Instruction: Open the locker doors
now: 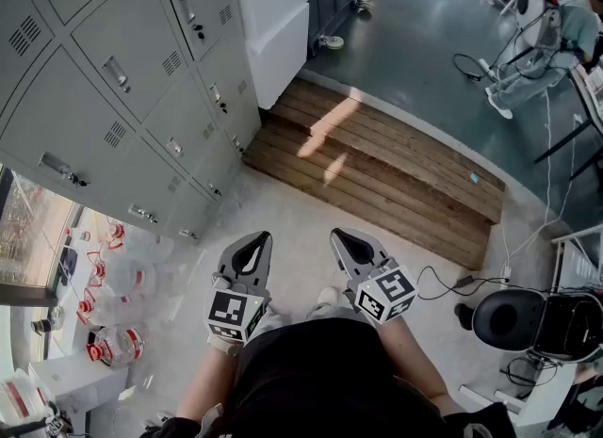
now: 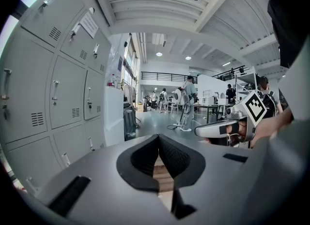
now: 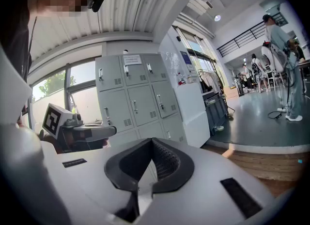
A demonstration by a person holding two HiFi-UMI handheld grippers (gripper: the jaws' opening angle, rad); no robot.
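Both grippers sit lower centre in the head view, side by side and not touching each other.

Left gripper [image 1: 256,238]: fingers fully closed, tips meeting, nothing between them. In its own view the left gripper [image 2: 158,137] has its pads [image 2: 178,157] together at the tip. Only a slit of floor and wood shows through lower down.

Right gripper [image 1: 345,235]: same, closed and empty. In its own view the right gripper [image 3: 151,141] has its tips together with nothing pinched.

Neither gripper touches anything. Both hang in free air over the pale floor [image 1: 292,205].

The lockers [image 1: 113,78] fill the upper left of the head view. They are grey, in stacked rows, each door has a handle, and every door I can see is closed. They are well apart from both grippers. In the left gripper view the lockers [image 2: 58,98] run down the left side. In the right gripper view the lockers [image 3: 135,98] sit centre-left behind my fingers, with a paper sheet [image 3: 131,59] on a top door.

The wooden step [image 1: 377,168] runs diagonally across the centre of the head view. A white cabinet [image 1: 273,31] stands at top centre, right beside the lockers. Water jugs [image 1: 113,342] are at lower left and a black chair [image 1: 509,318] at lower right. People [image 2: 186,100] stand far back, mid-frame in the left gripper view.
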